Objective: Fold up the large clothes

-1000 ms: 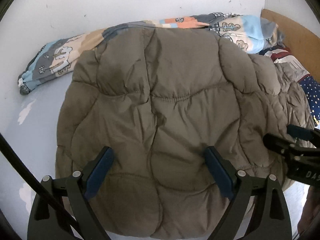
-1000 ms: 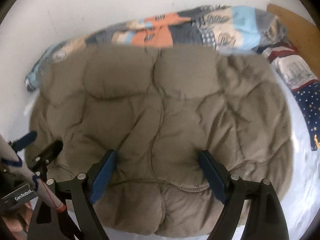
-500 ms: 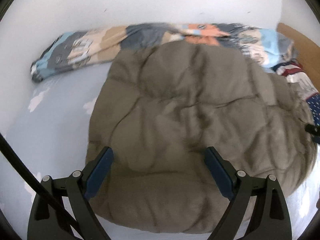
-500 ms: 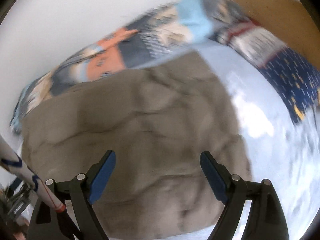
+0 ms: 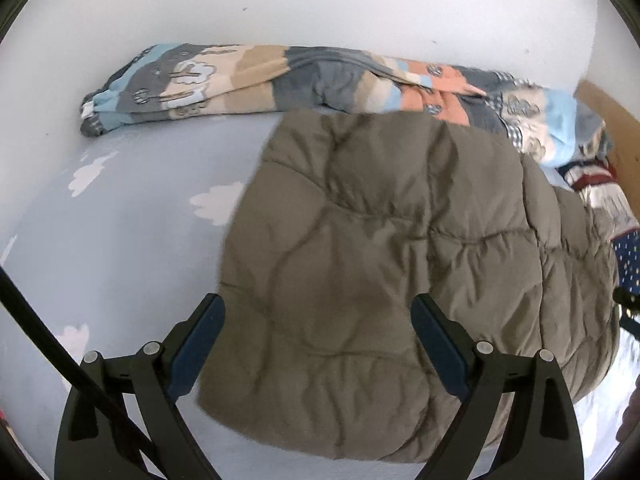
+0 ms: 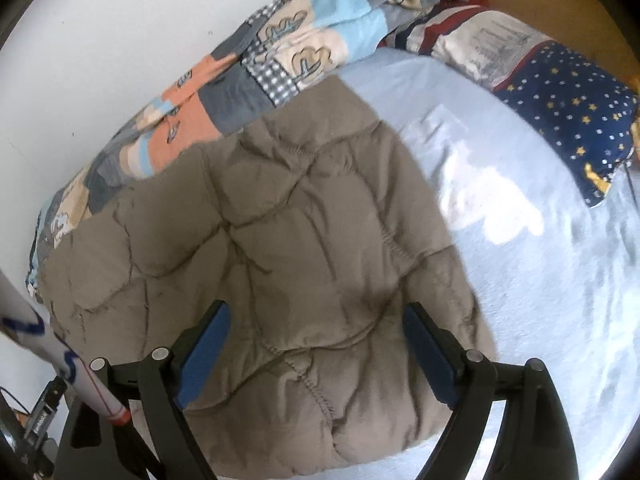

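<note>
A folded olive-brown quilted puffer jacket [image 5: 392,272] lies on the pale blue bed sheet [image 5: 120,240]. It also shows in the right wrist view [image 6: 264,264]. My left gripper [image 5: 318,340] is open and empty, hovering above the jacket's near left part. My right gripper [image 6: 316,344] is open and empty, hovering above the jacket's near right part. Neither touches the fabric as far as I can tell. The tip of the right gripper [image 5: 624,308] peeks in at the right edge of the left wrist view.
A patchwork cartoon-print duvet [image 5: 280,80] is rolled along the white wall behind the jacket; it also shows in the right wrist view [image 6: 256,76]. A navy star-print pillow [image 6: 568,120] lies at the right by a wooden headboard [image 6: 560,4]. Bare sheet [image 6: 540,280] lies right of the jacket.
Both grippers have pulled back and apart: the left view swung left, showing more bare sheet, and the right view swung right. The jacket lies still. Both grippers stayed open.
</note>
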{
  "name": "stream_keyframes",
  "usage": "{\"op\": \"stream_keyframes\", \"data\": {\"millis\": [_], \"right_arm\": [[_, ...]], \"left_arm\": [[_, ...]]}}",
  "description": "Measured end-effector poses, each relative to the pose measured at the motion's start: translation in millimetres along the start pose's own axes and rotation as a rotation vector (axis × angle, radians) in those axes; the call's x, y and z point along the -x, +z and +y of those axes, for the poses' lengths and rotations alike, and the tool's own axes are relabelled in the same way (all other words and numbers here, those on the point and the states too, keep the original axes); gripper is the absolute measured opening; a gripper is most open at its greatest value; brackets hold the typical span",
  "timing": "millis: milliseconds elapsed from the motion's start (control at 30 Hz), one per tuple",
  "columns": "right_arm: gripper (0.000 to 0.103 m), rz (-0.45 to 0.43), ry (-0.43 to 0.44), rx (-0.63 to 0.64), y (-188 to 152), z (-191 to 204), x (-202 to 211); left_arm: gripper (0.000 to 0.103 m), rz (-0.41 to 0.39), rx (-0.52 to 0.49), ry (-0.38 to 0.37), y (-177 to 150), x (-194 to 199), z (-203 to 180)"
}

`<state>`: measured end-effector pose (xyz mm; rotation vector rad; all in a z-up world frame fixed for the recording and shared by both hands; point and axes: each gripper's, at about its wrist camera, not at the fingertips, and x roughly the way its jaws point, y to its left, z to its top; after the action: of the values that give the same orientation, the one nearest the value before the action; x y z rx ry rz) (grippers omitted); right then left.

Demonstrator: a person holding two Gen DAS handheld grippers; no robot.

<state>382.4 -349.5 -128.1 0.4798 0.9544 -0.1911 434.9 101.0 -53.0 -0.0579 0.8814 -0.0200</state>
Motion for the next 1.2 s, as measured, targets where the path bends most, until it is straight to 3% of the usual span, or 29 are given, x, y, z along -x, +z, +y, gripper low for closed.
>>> {"op": "stream_keyframes", "data": {"millis": [233,367,467,533,600,700,967,1100,1200], "right_arm": [[0.091,-0.031,0.058,-0.018,-12,-12,40],[0.091,-0.083,0.14,-0.056,-33,-26,84],[0.091,-0.123,0.108,-0.04,-57,-38,99],[0.087,-0.106,0.091,-0.029,-62,-42,93],[0.074,-0.087,0.122,-0.016,-61,-42,84],[0.073,-0.083,0.074,0.015,-60,-41,72],[0.073,0.061,0.003,0.004,-57,-33,-3],[0.078,0.093,-0.035,0.003,-59,-28,-23],[0.079,0.093,-0.052,0.015,-58,-25,-21]], "left_arm": [[0.093,0.067,0.128,-0.015,-19,14,33],[0.093,0.026,0.113,0.009,-43,48,39],[0.093,0.006,0.107,0.043,-58,62,45],[0.093,0.01,0.1,0.051,-60,60,48],[0.093,0.0,0.094,0.055,-62,54,48],[0.093,0.026,0.086,0.065,-59,33,42],[0.095,0.158,0.126,0.091,-63,-33,32],[0.095,0.146,0.102,0.124,-61,-34,26],[0.095,0.071,0.081,0.177,-61,-16,18]]}}
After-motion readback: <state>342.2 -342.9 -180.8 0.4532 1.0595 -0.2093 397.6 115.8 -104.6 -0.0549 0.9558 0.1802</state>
